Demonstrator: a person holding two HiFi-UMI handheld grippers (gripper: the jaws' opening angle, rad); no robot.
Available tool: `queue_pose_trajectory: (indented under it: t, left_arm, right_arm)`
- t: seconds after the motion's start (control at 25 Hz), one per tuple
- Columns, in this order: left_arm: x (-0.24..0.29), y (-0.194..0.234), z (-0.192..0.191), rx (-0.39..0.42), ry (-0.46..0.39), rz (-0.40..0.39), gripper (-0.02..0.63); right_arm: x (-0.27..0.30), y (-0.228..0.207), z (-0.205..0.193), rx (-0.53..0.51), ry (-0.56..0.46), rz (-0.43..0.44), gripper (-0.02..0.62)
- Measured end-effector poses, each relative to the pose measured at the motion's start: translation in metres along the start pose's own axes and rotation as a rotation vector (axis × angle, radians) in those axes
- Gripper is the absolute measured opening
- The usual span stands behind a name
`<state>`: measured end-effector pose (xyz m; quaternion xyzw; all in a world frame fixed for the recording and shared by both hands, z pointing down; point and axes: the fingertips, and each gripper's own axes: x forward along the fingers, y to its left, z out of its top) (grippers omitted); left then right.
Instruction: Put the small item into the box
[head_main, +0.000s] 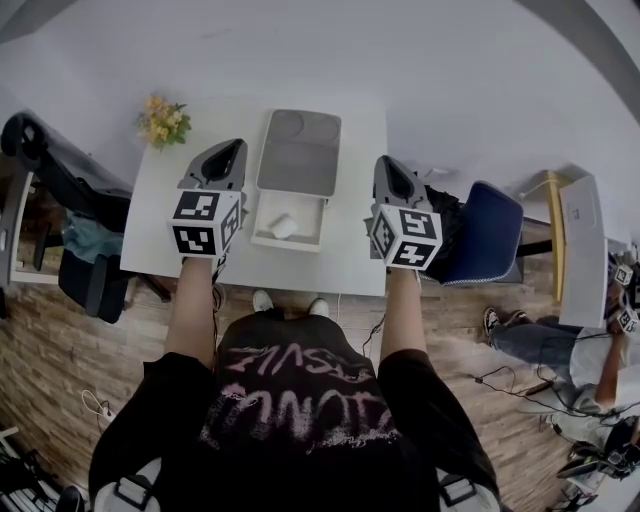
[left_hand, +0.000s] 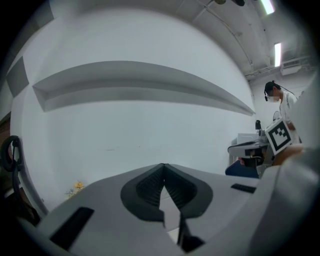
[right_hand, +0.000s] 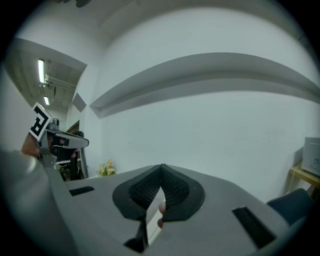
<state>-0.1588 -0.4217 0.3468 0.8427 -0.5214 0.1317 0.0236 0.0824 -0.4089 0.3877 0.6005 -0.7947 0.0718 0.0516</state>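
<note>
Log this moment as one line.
left gripper: shut | right gripper: shut | small white rounded item: inside open white rectangular box

An open box (head_main: 262, 230) on the table (head_main: 160, 245) holds a small white item (head_main: 284, 226). The left gripper (head_main: 232, 148) and right gripper (head_main: 386, 164) flank it, with flowers (head_main: 164, 121) at the table's corner.

The person wears a black short-sleeved T-shirt (head_main: 300, 420) with pink distressed lettering, pale shoes (head_main: 263, 300) and grey buckled shoulder straps (head_main: 130, 490). The grey plastic left gripper (head_main: 232, 150) and right gripper (head_main: 386, 165) each have black ribbed pads (left_hand: 147, 187) and a white cube with black square markers (head_main: 205, 222).
</note>
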Motion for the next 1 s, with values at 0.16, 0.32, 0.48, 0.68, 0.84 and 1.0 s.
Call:
queue_pose_trajectory:
  t: [0.16, 0.32, 0.48, 0.68, 0.84, 1.0]
  left_arm:
    - [0.0000, 0.0009, 0.0059, 0.007, -0.017, 0.004, 0.002]
    - [0.0011, 0.0016, 0.0053, 0.010, -0.021, 0.008, 0.002]
    - [0.0027, 0.0035, 0.0049, 0.001, -0.021, 0.009, 0.002]
    - [0.0062, 0.0016, 0.0052, -0.005, -0.024, 0.001, 0.002]
    - [0.0077, 0.0010, 0.0061, -0.006, -0.025, -0.001, 0.002]
    - [0.0091, -0.0002, 0.0071, -0.002, -0.027, -0.007, 0.002]
  right_arm:
    - [0.0009, -0.0018, 0.0002, 0.001, -0.005, 0.000, 0.009]
    - [0.0026, -0.0008, 0.0018, -0.001, -0.012, 0.003, 0.009]
    - [0.0047, -0.0015, 0.0048, -0.002, -0.014, 0.002, 0.009]
    - [0.0065, -0.0052, 0.0041, -0.002, -0.015, 0.000, 0.009]
    - [0.0072, -0.0066, 0.0045, -0.002, -0.016, -0.001, 0.009]
    - [0.0079, -0.0076, 0.0051, -0.015, -0.013, -0.003, 0.009]
